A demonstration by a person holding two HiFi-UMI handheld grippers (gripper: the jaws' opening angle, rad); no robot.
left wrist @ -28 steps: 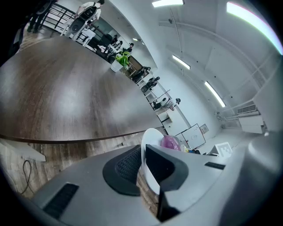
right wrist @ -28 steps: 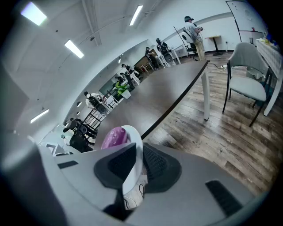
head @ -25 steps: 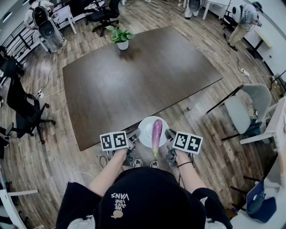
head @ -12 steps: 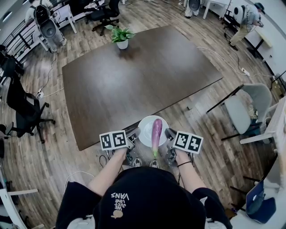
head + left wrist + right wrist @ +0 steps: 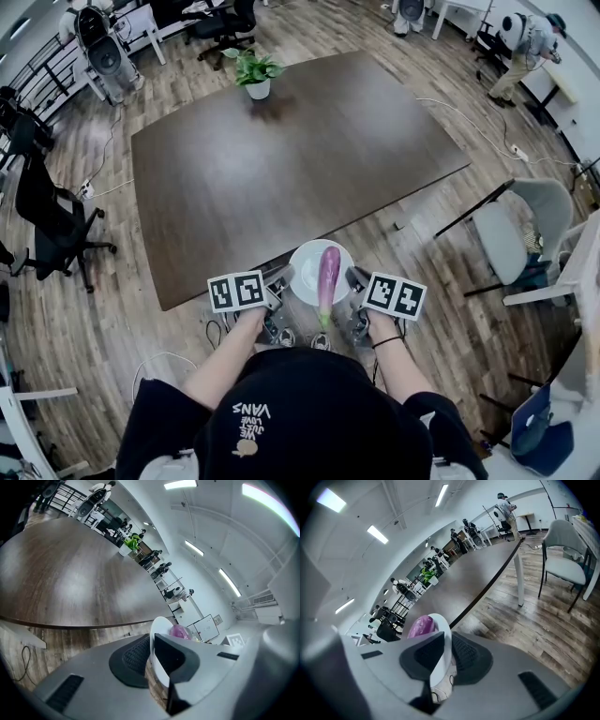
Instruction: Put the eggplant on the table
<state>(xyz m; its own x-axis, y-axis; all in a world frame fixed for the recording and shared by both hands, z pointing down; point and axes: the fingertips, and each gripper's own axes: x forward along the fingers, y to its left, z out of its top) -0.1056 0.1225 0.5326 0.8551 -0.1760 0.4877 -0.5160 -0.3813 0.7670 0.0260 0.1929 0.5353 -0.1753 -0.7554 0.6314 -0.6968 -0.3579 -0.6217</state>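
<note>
A purple eggplant (image 5: 327, 278) lies across a white plate (image 5: 307, 266), held in the air just short of the near edge of the big dark wooden table (image 5: 281, 159). My left gripper (image 5: 278, 284) is shut on the plate's left rim (image 5: 158, 648). My right gripper (image 5: 355, 282) is shut on its right rim (image 5: 442, 658). The eggplant's rounded end (image 5: 179, 631) shows over the plate in the left gripper view, and the same eggplant (image 5: 421, 626) shows in the right gripper view.
A potted plant (image 5: 254, 73) stands at the table's far edge. Black office chairs (image 5: 52, 225) are at the left, a grey chair (image 5: 525, 230) at the right. Cables (image 5: 217, 330) lie on the wooden floor by the person's feet. A person (image 5: 528, 42) stands far right.
Both grippers and the plate with the eggplant have shifted slightly toward the table's near edge. Both grips on the plate are unchanged.
</note>
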